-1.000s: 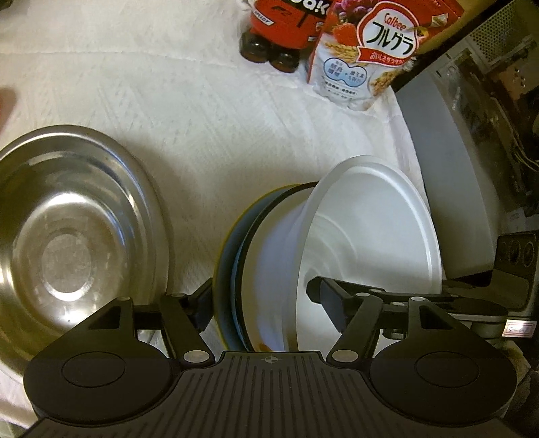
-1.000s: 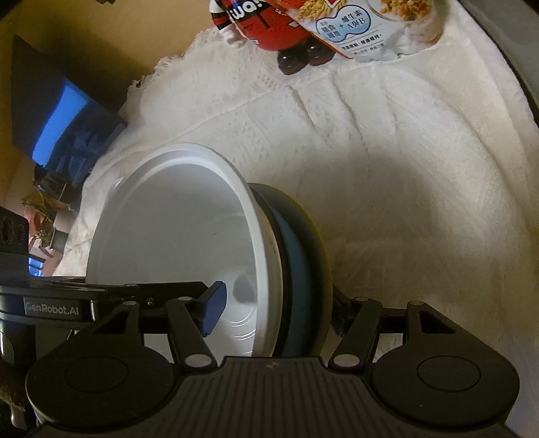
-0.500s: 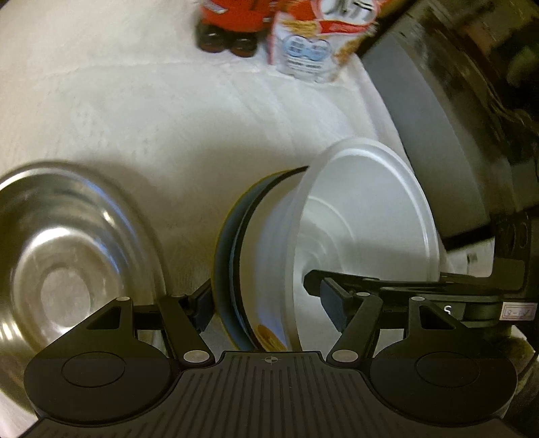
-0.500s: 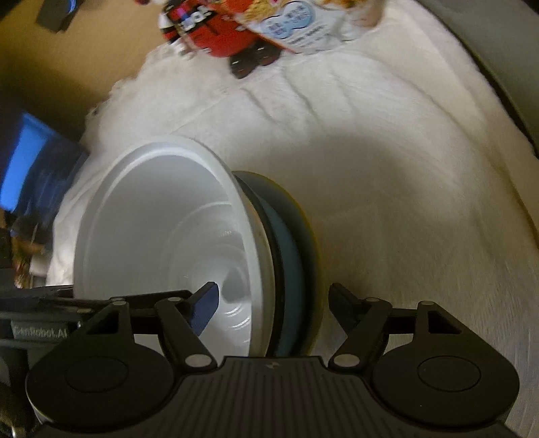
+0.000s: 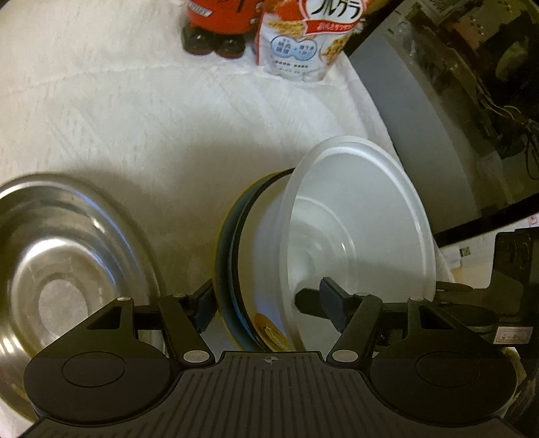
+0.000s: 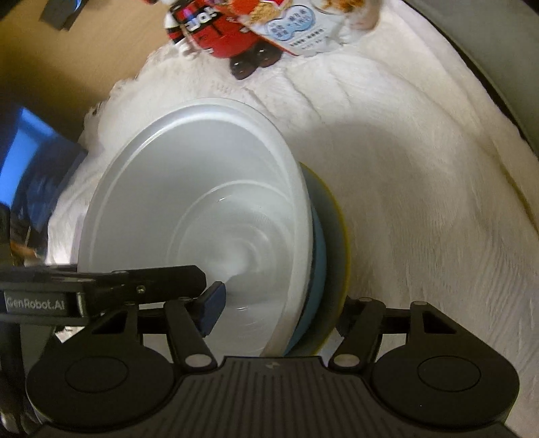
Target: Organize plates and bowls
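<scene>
So the worktop (image 5: 118,118) had a white cloth over it, and the stack (image 5: 337,236) was up on edge between both sets of fingers. The left gripper (image 5: 266,301) had it clamped: one finger against the back of the yellow plate (image 5: 224,242), the other down inside the white bowl (image 5: 357,215). The right gripper (image 6: 278,313) came at it from the other side and had just been closing on it, one finger inside the bowl and one behind the yellow plate, pads pressing as far as anyone could tell.

It was pretty crowded inside that bowl, with a finger from each gripper sitting close together in there. In the right wrist view the other gripper's arm lay across the bowl's mouth, just outside the inner finger.

Around it: a steel bowl (image 5: 67,269) lay flat just outside the left gripper's outer finger. Well ahead of the fingertips stood a red bottle pack (image 5: 215,20) and a cereal bag (image 5: 303,40), side by side. A grey curved surface (image 5: 421,134) ran past the far side of the white bowl.

Count: two bowls (one white, one steel), a yellow plate, a blue plate (image 6: 318,249) and a darker rim that may or may not be a third.
</scene>
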